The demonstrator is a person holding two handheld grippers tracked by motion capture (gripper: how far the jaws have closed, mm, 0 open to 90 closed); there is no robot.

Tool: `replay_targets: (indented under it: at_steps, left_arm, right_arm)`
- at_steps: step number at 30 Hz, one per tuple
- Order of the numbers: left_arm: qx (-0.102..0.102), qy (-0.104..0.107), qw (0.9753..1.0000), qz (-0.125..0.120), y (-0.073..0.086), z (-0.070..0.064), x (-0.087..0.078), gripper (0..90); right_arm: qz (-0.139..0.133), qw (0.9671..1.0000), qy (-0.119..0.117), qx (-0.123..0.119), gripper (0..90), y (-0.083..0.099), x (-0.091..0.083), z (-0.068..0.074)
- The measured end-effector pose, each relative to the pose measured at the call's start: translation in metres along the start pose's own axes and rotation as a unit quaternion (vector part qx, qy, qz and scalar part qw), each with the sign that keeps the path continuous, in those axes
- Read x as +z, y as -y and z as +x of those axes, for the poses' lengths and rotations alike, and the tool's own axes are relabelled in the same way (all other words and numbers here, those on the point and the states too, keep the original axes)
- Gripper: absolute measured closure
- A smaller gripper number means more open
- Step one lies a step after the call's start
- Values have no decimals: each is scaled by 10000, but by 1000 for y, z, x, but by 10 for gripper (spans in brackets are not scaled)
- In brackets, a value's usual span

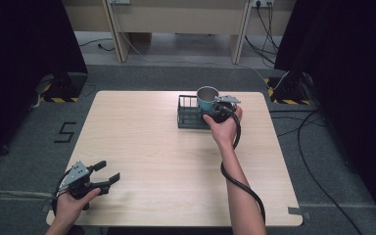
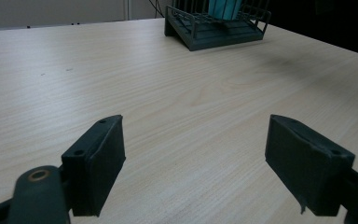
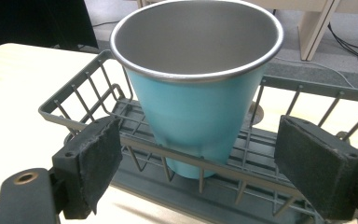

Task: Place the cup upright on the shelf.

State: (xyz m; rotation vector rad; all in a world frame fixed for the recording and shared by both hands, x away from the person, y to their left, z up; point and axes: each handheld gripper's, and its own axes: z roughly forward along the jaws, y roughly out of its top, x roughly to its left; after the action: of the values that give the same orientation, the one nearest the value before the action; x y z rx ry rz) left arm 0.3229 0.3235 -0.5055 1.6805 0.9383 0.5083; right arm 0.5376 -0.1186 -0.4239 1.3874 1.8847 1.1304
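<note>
Cup [image 3: 198, 109] upright inside wire rack [image 3: 74, 100] at far table edge | right gripper [image 3: 198, 163] jaws spread, holding nothing, cup between | left gripper [image 1: 105, 178] spread, idle | pull back straight, avoid knocking cup or rack wires.

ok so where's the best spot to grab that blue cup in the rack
Probably the blue cup by its lower wall just above the rack rail, from the near side where the right gripper is already open around it. It stands upright and tapers downward, so the wide steel rim would need a wider spread.

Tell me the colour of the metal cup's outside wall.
Light turquoise blue, with a bare steel inside; clearest in the right gripper view.
</note>
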Motion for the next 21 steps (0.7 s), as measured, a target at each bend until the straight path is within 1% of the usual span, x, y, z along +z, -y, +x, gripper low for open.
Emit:
replay_targets:
  at_steps: [6,21]
  left_arm:
    - [6,-1,10000,5,0,0,0,193]
    - [14,-6,10000,21,0,0,0,193]
  right_arm:
    - [-26,10000,-13,-20,159,3,-9,-1]
    - [-32,10000,-20,-45,161,10,-25,-3]
